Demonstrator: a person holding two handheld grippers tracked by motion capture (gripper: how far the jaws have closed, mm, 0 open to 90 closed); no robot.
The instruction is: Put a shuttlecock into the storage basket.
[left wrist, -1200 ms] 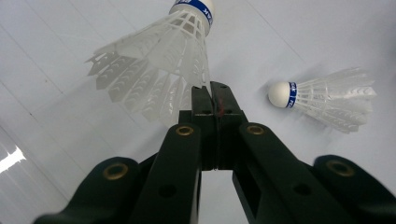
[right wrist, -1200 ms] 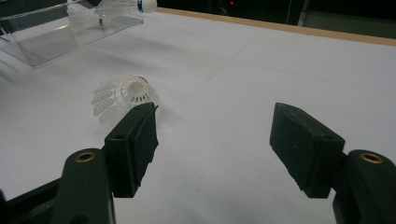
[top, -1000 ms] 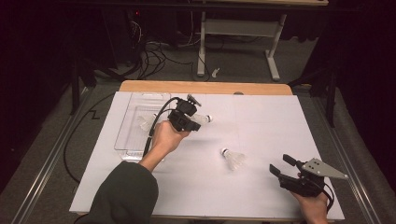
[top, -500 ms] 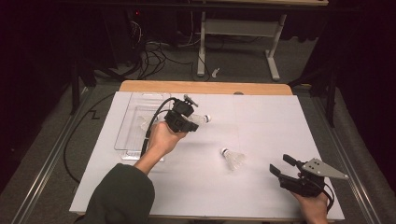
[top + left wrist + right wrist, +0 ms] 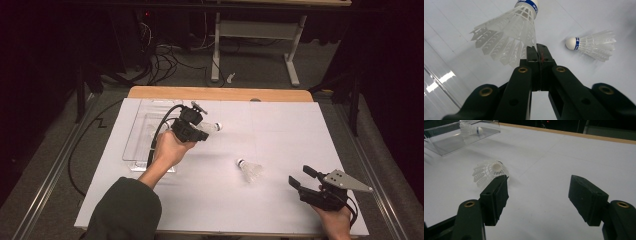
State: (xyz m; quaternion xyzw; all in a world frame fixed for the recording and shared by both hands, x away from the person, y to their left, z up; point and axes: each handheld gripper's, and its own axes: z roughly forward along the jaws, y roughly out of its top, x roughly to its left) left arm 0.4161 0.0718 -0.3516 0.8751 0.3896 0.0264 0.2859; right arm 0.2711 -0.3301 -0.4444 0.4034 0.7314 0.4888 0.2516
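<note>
The left hand-held gripper (image 5: 202, 134) has its jaws pressed together on the edge of a white shuttlecock's feather skirt (image 5: 509, 37), which it holds a little above the white tabletop (image 5: 280, 130); the shuttlecock's cork tip, ringed with a blue band, points away from the gripper. In the high view this held shuttlecock sits just to the right of a clear plastic tray (image 5: 137, 135), which lies on the tabletop's left part with the person's left hand (image 5: 170, 150) beside its near corner. A black cable (image 5: 159, 132) loops from the left gripper across the tray. A second shuttlecock (image 5: 250, 170) lies on its side on the tabletop, well to the right of the tray and nearer the person. A third shuttlecock (image 5: 471, 129) lies inside the tray. The right hand-held gripper (image 5: 302, 177) hovers far to the right of the tray, near the tabletop's front edge, jaws spread wide and empty, aimed towards the lying shuttlecock.
</note>
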